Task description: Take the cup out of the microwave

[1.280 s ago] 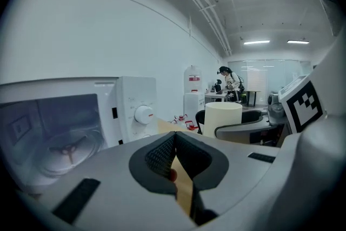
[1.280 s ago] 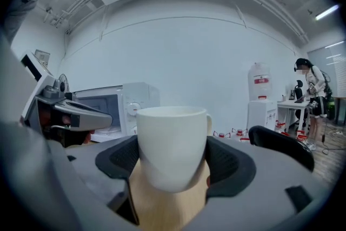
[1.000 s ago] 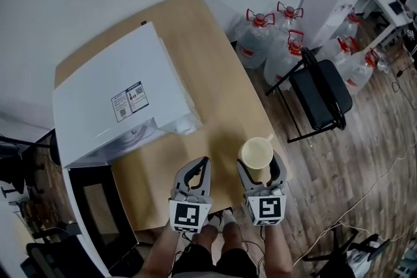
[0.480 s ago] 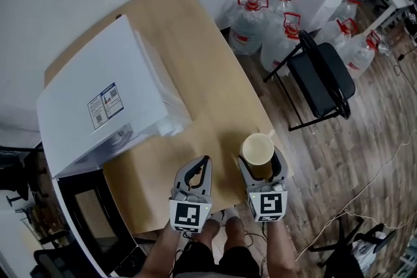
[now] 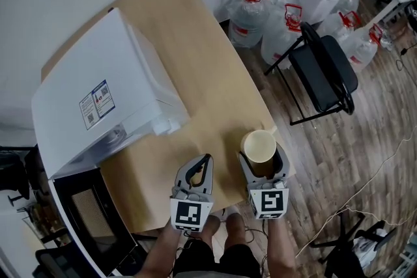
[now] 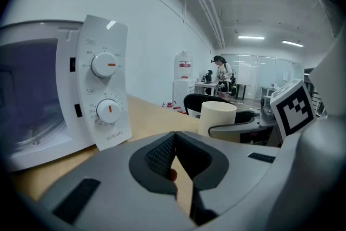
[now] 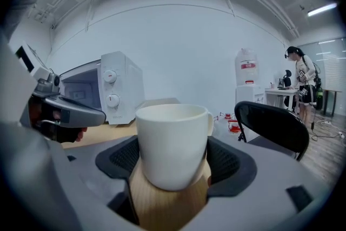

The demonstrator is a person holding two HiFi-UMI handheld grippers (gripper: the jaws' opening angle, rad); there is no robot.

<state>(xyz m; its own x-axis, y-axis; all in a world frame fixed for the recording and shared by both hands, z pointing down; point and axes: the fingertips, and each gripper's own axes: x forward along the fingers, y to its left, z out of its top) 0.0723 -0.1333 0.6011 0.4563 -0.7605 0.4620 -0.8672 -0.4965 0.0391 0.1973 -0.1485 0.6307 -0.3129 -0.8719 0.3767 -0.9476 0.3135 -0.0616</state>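
Above the light wooden tabletop (image 5: 215,91), the right gripper (image 7: 173,162) jaws are clamping the cream ceramic cup (image 7: 172,135); it should be lowered level. The left gripper (image 6: 175,151) jaws are pressing together, empty.

One microwave (image 5: 98,94), one cup (image 5: 258,143), one table (image 5: 195,42), one chair (image 5: 322,78), five jugs (image 5: 249,16), two claws: left claw (image 5: 205,161), right claw (image 5: 261,157).

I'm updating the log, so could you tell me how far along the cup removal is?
Done: the cup is out of the microwave. In hand: the right gripper clamps it in its jaws over the table, near its corner; the left gripper is shut, empty. Left: probably only setting it down.
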